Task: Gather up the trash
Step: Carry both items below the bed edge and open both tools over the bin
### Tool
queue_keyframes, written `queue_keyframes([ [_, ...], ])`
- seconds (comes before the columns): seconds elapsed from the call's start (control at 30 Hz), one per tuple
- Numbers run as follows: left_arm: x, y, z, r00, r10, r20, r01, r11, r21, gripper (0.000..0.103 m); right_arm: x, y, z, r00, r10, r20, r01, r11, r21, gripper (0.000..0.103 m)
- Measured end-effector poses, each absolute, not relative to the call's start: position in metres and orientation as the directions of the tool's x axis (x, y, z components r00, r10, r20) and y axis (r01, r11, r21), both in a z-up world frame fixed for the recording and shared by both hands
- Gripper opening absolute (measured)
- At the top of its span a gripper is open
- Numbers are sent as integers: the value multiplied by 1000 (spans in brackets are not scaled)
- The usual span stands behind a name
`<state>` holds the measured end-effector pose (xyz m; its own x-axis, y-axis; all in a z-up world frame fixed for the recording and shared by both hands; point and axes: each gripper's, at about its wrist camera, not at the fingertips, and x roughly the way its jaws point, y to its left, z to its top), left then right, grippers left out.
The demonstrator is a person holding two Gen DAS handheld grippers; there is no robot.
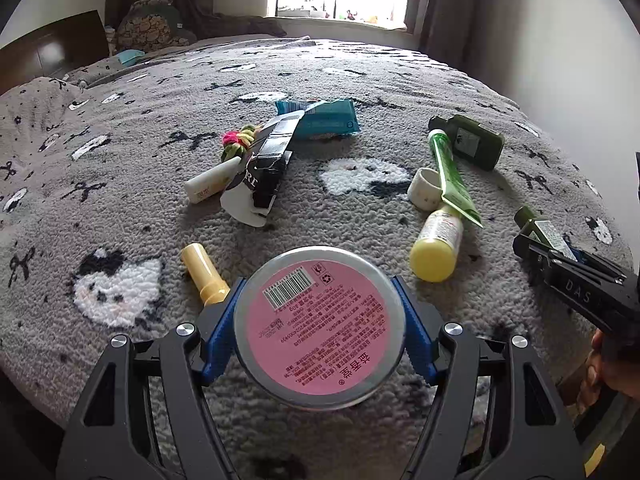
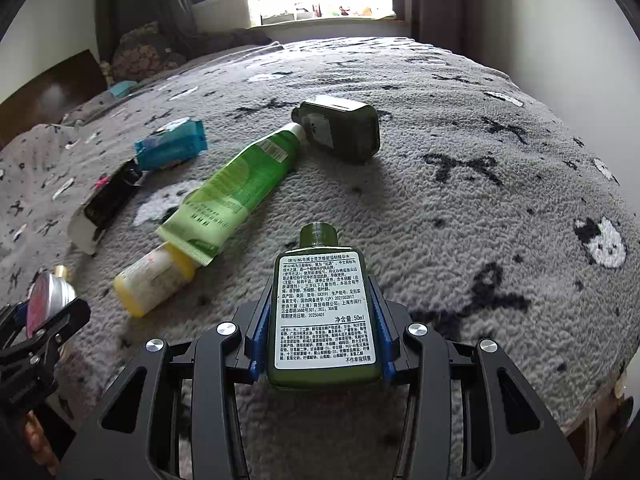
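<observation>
My left gripper [image 1: 319, 330] is shut on a round metal tin [image 1: 319, 330] with a pink label, held above the grey blanket [image 1: 120, 208]. My right gripper [image 2: 323, 320] is shut on a small dark green bottle [image 2: 323, 312] with a white label, cap pointing away; it also shows in the left wrist view [image 1: 540, 230]. On the blanket lie a green tube [image 2: 236, 184], a yellow-capped bottle [image 2: 148, 280], a larger dark green bottle [image 2: 340, 126], a blue wipes pack [image 1: 326, 118], a black torn box [image 1: 266, 168], a small cream tube [image 1: 210, 182] and a yellow stick [image 1: 202, 270].
A white ring cap [image 1: 424, 188] lies by the green tube. A colourful hair tie [image 1: 238, 142] lies by the black box. Pillows [image 1: 148, 26] and a dark headboard [image 1: 48, 48] are at the far left. A wall [image 2: 560, 40] runs along the bed's right side.
</observation>
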<state>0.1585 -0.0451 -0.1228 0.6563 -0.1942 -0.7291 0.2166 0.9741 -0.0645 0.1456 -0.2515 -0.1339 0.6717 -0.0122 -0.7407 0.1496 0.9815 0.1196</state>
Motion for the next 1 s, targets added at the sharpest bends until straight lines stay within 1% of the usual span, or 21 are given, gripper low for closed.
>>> queue_keyframes([
  [0.07, 146, -44, -118, 664, -192, -722, 211, 975, -65, 67, 127, -249, -126, 693, 14, -721, 127, 982, 140, 43],
  [0.23, 105, -44, -105, 698, -179, -694, 211, 977, -39, 67, 77, -241, -98, 764, 25, -645, 90, 985, 146, 43],
  [0.3, 86, -41, -99, 711, -195, -676, 216, 975, -53, 67, 57, -236, -90, 785, 40, -618, 63, 988, 143, 43],
  [0.47, 51, -41, -88, 731, -229, -643, 242, 968, -69, 67, 18, -223, -85, 798, 62, -599, 11, 993, 118, 43],
  [0.6, 29, -40, -87, 737, -229, -636, 257, 965, -50, 67, -5, -217, -90, 785, 74, -615, -18, 995, 96, 43],
  [0.7, 16, -40, -96, 728, -222, -649, 257, 966, -42, 67, -17, -218, -96, 778, 74, -624, -23, 996, 90, 43],
  [0.83, 0, -40, -121, 678, -226, -700, 283, 958, -35, 67, -28, -220, -112, 751, 88, -654, -42, 995, 86, 43],
  [0.93, -6, -39, -143, 635, -219, -740, 295, 955, -29, 67, -32, -220, -134, 700, 123, -703, -58, 992, 116, 43],
  [1.0, -9, -37, -158, 610, -216, -763, 298, 954, -32, 67, -34, -213, -148, 671, 122, -731, -72, 992, 99, 43],
])
